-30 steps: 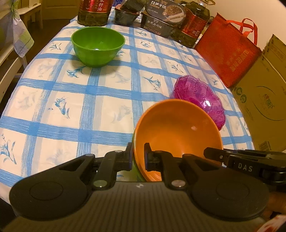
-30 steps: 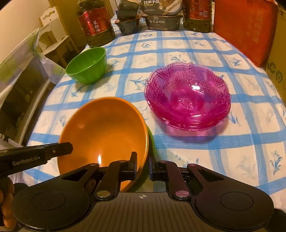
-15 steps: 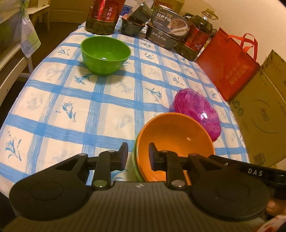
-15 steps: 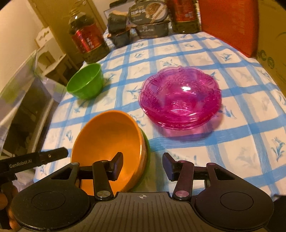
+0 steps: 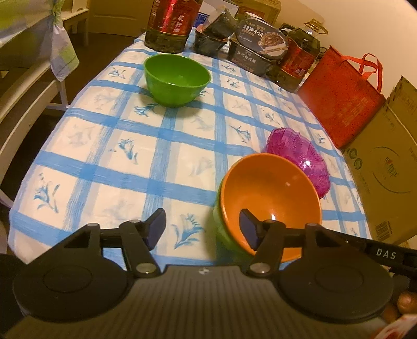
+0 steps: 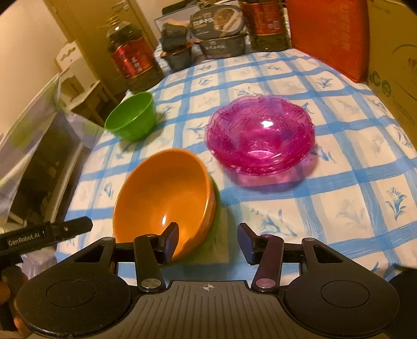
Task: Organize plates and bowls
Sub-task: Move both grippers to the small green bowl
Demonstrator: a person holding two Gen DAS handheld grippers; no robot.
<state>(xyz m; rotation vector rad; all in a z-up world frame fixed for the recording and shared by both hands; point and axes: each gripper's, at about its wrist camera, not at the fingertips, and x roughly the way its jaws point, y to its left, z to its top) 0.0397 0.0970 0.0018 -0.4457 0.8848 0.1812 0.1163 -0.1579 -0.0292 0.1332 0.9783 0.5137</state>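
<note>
An orange bowl (image 5: 268, 193) sits nested in a green bowl (image 5: 219, 229) near the table's front edge. In the left wrist view, my left gripper (image 5: 202, 224) is opening just behind the bowl's left rim, and its pads touch nothing. My right gripper (image 6: 208, 238) is also opening at the right rim of the orange bowl (image 6: 161, 193), with its pads off it. A stack of pink glass bowls (image 6: 260, 138) stands to the right of it. A single green bowl (image 6: 131, 117) stands further back on the left.
Large oil bottles (image 5: 169, 23), boxed meals (image 5: 258, 44) and dark tubs crowd the table's far end. A red bag (image 5: 341, 99) and a cardboard box (image 5: 385, 169) stand along the right side. White furniture (image 5: 31, 86) is beyond the left edge. The blue-checked tablecloth (image 5: 104, 161) covers the table.
Both grippers let go of the orange bowl's rim, spread their fingers and drew back and slightly up. The bowl stays nested in the green one on the table.
</note>
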